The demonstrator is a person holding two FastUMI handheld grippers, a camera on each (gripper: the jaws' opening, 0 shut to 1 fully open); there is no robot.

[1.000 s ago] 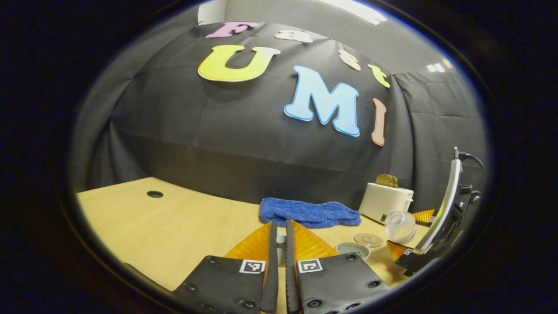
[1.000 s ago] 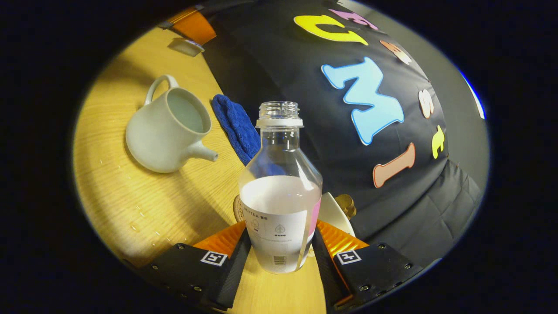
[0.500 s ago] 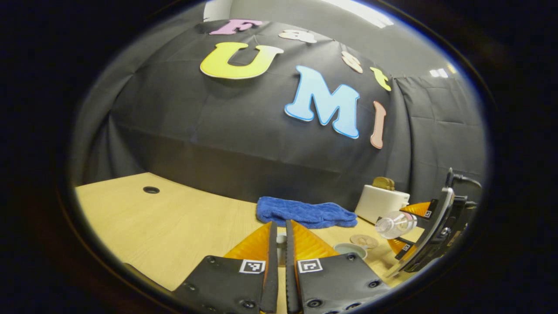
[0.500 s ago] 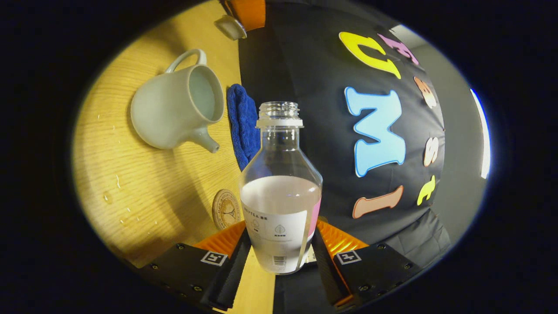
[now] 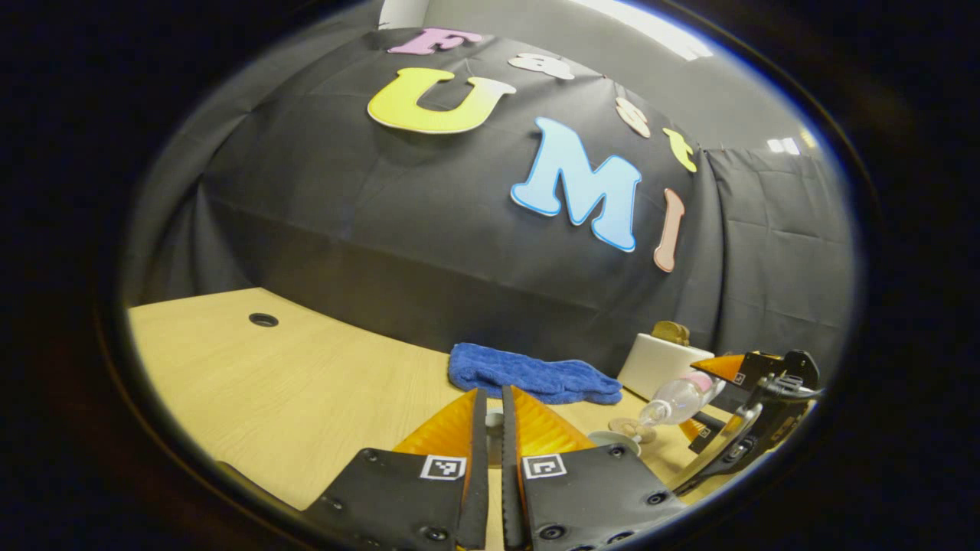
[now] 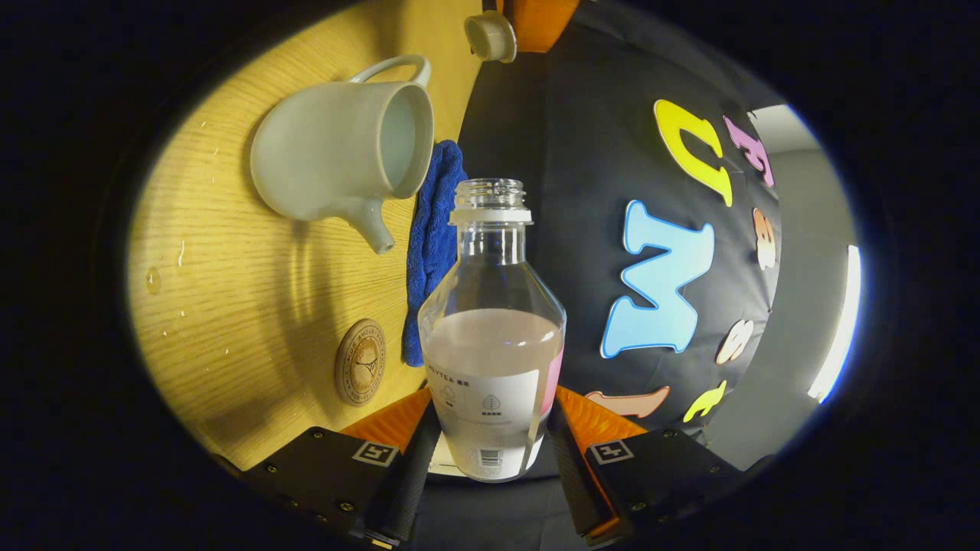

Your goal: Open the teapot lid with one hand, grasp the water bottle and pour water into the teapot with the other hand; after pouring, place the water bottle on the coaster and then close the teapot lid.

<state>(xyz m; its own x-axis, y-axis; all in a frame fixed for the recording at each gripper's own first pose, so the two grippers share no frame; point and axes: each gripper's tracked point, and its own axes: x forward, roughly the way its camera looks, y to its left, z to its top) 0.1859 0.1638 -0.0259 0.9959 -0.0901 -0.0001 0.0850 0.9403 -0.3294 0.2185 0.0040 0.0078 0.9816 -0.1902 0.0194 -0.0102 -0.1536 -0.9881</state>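
Observation:
My right gripper (image 6: 494, 398) is shut on the uncapped water bottle (image 6: 490, 337), which is about half full. The pale open teapot (image 6: 344, 149) stands on the wooden table ahead of the bottle's mouth. A round wooden coaster (image 6: 360, 373) lies near the bottle. My left gripper (image 5: 494, 405) is shut on the teapot lid (image 5: 494, 419), which also appears at the top of the right gripper view (image 6: 490, 36). In the left gripper view the right gripper (image 5: 708, 396) holds the bottle (image 5: 674, 399) tilted, mouth down toward the teapot rim (image 5: 612, 438), beside the coaster (image 5: 632, 427).
A blue towel (image 5: 532, 375) lies at the table's back edge, just behind the teapot (image 6: 432, 245). A white toaster (image 5: 662, 360) with bread stands at the back right. Water drops (image 6: 153, 279) dot the table (image 5: 306, 390), which has a cable hole (image 5: 262, 319).
The right gripper has rolled and dropped lower, tipping the bottle's mouth down toward the teapot. The left gripper has kept hold of the lid and barely moved.

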